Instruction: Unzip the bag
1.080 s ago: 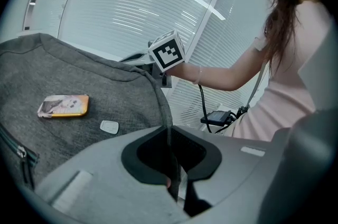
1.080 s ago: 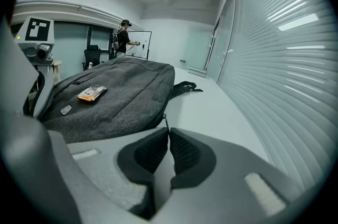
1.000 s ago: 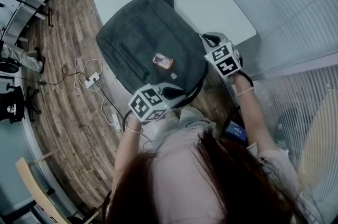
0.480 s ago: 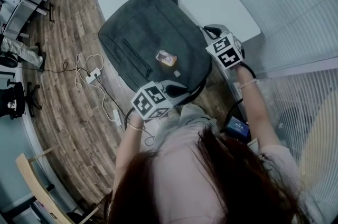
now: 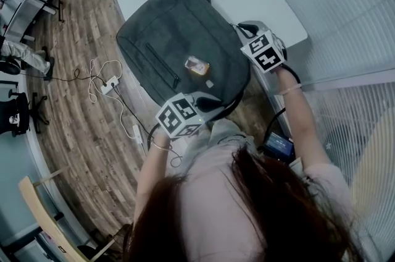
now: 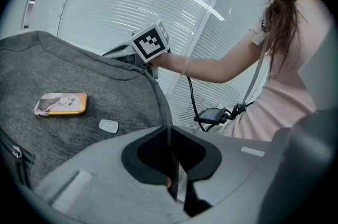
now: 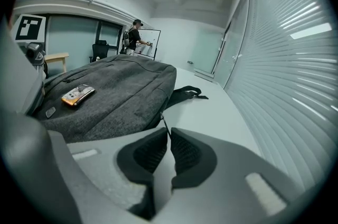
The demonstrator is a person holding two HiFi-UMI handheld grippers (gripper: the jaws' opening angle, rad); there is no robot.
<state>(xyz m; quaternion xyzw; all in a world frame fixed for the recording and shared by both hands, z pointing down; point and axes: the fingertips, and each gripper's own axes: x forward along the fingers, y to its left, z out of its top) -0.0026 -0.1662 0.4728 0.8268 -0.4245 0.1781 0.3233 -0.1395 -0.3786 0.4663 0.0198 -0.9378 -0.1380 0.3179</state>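
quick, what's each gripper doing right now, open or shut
Left gripper: shut on the bag edge.
Right gripper: shut on the zipper pull.

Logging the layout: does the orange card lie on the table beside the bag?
No, in the head view the orange card lies on top of the bag, well inside its outline.

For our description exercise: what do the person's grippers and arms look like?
Left gripper and right gripper: grey bodies, black ridged pads, a white cube with black square markers. Pale short-sleeved top, thin wristband, black cable.
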